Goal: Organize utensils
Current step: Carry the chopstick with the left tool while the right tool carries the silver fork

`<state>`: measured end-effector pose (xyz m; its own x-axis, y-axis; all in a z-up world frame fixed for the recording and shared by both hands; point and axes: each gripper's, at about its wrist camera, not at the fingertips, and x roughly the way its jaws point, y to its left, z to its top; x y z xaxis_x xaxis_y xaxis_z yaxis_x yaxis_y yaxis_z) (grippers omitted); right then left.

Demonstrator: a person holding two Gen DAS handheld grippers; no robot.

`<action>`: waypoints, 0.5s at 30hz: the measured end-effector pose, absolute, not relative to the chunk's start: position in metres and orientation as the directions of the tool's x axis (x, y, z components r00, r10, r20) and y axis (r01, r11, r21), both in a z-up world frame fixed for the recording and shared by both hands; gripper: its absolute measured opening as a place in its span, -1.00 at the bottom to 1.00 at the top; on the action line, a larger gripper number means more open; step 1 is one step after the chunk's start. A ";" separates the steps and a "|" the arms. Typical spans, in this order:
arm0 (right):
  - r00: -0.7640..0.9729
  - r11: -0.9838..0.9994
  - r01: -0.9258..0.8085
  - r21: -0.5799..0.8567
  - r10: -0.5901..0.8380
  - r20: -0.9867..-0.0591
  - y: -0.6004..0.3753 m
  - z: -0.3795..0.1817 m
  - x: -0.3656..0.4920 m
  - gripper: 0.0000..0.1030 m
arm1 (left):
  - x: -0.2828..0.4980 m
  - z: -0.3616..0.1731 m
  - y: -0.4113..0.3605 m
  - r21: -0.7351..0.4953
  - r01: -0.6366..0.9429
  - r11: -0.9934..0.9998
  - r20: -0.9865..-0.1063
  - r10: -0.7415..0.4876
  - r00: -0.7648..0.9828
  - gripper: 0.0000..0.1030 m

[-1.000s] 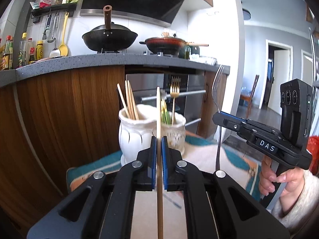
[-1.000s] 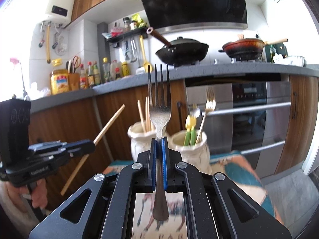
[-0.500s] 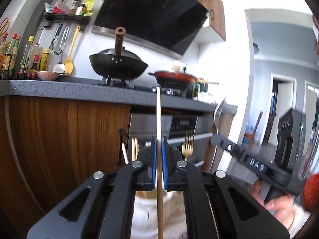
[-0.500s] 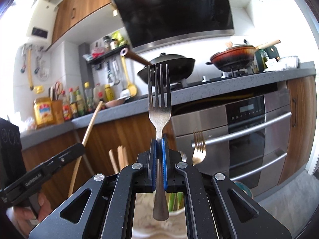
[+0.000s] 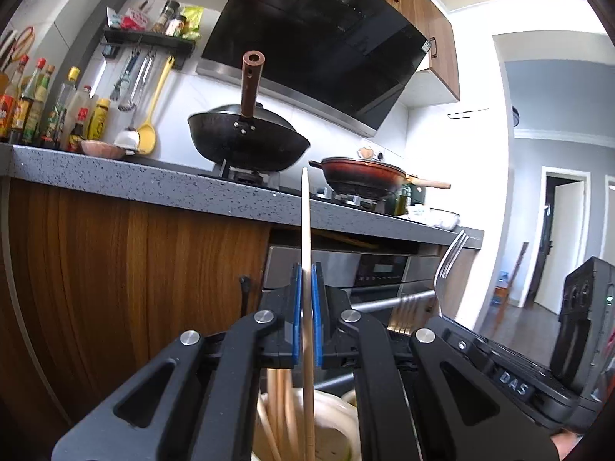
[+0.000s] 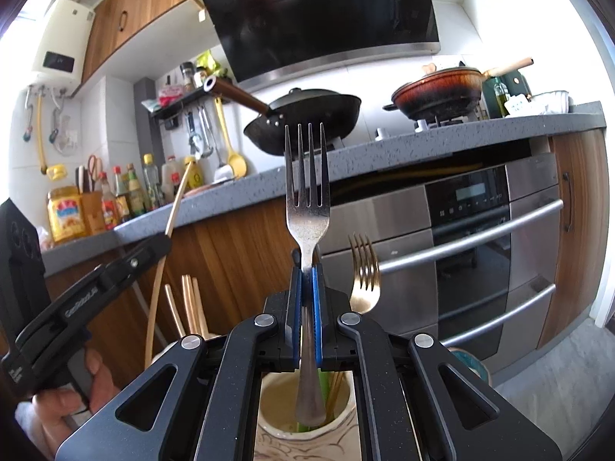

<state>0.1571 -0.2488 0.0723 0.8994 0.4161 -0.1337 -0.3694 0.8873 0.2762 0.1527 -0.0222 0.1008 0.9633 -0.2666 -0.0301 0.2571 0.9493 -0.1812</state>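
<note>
My left gripper (image 5: 306,315) is shut on a wooden chopstick (image 5: 306,230), held upright, its lower end inside a white holder (image 5: 330,415) with several chopsticks. My right gripper (image 6: 306,315) is shut on a steel fork (image 6: 307,207), tines up, its handle end inside a cream holder (image 6: 307,434) that has a gold fork (image 6: 365,280) and green-handled utensils. The left gripper (image 6: 127,261) with its chopstick (image 6: 173,215) shows at left in the right wrist view. The right gripper (image 5: 511,376) and the fork (image 5: 449,261) show at right in the left wrist view.
A wooden cabinet front (image 5: 134,276) and an oven (image 6: 480,249) stand close behind the holders. The grey countertop (image 5: 153,184) above carries a black wok (image 5: 246,142), a red pan (image 5: 365,176) and bottles (image 5: 30,107). A doorway (image 5: 561,238) opens at right.
Both grippers have come in over the holders and tilted upward. The chopstick's lower end and the fork's handle now sit inside their holders. The grips are unchanged.
</note>
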 end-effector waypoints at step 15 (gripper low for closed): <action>0.874 0.896 -0.380 0.228 0.429 -0.227 -0.231 0.045 0.160 -0.88 | 0.137 0.077 -0.027 -0.086 0.227 0.970 -0.129 -0.237 0.963 -0.91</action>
<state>0.1602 -0.2307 0.0451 0.8744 0.4289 -0.2268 -0.3805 0.8963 0.2279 0.1368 -0.0270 0.0770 0.9630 -0.2365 -0.1291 0.2267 0.9701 -0.0861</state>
